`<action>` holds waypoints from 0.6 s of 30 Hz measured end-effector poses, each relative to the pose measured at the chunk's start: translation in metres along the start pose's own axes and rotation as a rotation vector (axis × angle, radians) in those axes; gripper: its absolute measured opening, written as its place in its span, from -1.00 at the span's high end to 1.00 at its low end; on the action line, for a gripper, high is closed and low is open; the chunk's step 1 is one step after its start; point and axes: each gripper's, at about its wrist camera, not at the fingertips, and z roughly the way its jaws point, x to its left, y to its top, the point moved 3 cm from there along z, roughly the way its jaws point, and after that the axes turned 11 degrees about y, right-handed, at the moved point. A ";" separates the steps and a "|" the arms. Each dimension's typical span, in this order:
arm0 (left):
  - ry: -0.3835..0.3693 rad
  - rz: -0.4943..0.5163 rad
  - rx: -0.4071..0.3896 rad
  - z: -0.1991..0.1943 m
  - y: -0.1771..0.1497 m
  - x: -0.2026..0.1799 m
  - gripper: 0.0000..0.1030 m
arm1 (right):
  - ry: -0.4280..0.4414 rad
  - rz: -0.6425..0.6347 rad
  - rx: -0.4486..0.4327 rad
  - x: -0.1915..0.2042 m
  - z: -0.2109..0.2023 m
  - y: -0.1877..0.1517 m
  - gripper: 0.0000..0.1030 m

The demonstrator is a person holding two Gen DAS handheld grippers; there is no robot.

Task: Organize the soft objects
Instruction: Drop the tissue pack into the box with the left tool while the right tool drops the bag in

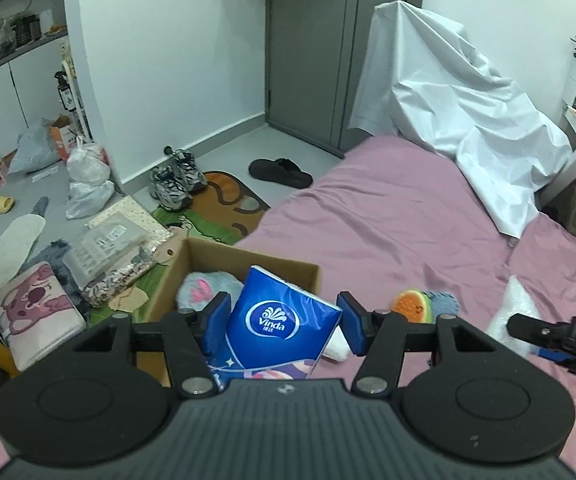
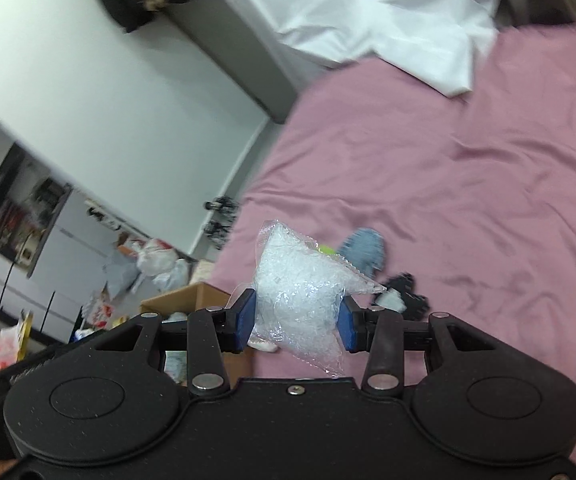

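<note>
Tissues [image 1: 282,322] in a blue pack sit clamped in the left tool [image 1: 284,322], with a cardboard box [image 1: 248,258] just beyond its tips beside the pink bed [image 1: 388,220]. The right tool [image 2: 297,318] is clamped on a clear plastic bag [image 2: 300,292], above the bed [image 2: 448,180].

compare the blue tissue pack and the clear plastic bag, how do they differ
The blue tissue pack is opaque, printed with a white logo; the clear plastic bag is see-through, filled with whitish shreds. The pack keeps a blocky shape, while the bag is crumpled and pointed at its corners. The pack sits in the left tongs, the bag in the right tongs. Both are soft, squeezed between blue pads.
</note>
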 end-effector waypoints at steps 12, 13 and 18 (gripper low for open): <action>0.032 -0.063 0.028 0.023 0.007 0.036 -0.10 | 0.111 -0.144 0.001 0.036 0.018 0.001 0.20; 0.032 -0.069 0.031 0.025 0.007 0.039 -0.10 | 0.118 -0.151 0.000 0.040 0.019 -0.001 0.20; 0.037 -0.104 0.065 0.042 0.004 0.053 -0.10 | 0.153 -0.196 0.006 0.055 0.032 -0.001 0.20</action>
